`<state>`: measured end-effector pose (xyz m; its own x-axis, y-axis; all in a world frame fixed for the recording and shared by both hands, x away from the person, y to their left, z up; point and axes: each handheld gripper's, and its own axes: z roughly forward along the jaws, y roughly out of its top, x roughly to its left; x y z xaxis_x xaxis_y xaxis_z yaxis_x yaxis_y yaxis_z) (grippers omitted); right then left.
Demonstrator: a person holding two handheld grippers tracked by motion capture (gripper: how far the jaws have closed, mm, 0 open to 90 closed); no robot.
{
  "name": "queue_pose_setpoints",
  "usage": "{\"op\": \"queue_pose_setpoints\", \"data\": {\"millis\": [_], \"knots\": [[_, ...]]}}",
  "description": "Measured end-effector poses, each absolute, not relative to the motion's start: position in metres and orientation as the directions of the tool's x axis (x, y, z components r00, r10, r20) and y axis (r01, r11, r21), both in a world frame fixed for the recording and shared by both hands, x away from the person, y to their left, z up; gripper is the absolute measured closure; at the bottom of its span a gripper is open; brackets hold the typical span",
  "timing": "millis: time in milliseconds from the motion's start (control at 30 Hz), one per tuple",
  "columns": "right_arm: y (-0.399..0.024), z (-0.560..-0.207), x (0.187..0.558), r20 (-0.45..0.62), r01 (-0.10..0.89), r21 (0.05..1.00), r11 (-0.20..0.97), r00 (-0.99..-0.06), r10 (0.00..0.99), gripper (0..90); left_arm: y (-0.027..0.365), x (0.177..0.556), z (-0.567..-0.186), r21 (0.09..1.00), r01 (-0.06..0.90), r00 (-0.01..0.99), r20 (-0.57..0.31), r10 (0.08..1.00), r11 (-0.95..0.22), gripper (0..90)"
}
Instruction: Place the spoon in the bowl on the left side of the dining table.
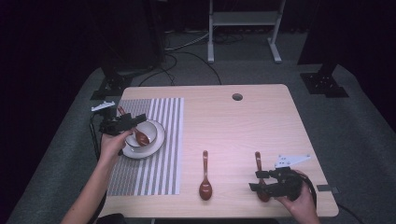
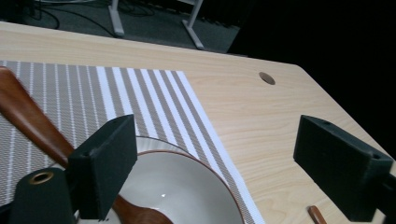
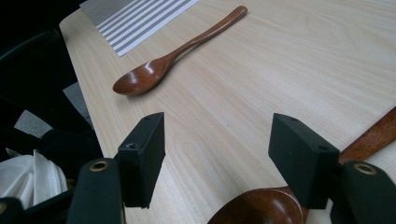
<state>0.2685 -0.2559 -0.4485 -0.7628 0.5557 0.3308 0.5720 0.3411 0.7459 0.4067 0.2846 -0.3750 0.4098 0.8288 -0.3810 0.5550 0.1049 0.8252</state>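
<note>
Spoon (image 1: 140, 135) sat in the bowl (image 1: 154, 127) at frame left, left gripper (image 1: 127, 122) wide beside it. Right gripper (image 1: 261, 181) gaped over another spoon (image 1: 258, 161) near the table (image 1: 261, 116) edge, lower right.

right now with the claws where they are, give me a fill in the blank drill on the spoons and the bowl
1. The spoon by the left claw has its scoop end in the white ____.
2. The bowl stands on a ____ mat.
3. The number of spoons lying on the bare table is ____.
4. The right claw has its jaws ____.

Missing words: bowl; striped; two; open
</note>
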Motion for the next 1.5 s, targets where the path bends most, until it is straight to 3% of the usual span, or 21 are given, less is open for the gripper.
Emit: {"op": "queue_pose_setpoints", "data": {"millis": [1500], "knots": [[-0.264, -0.447, 0.268, 0.326, 0.576, 0.751, 0.324, -0.749, 0.577, 31.2, 0.202, 0.388, -0.407, 0.809, 0.587, 0.571, -0.394, 0.72, -0.023, 8.1]]}}
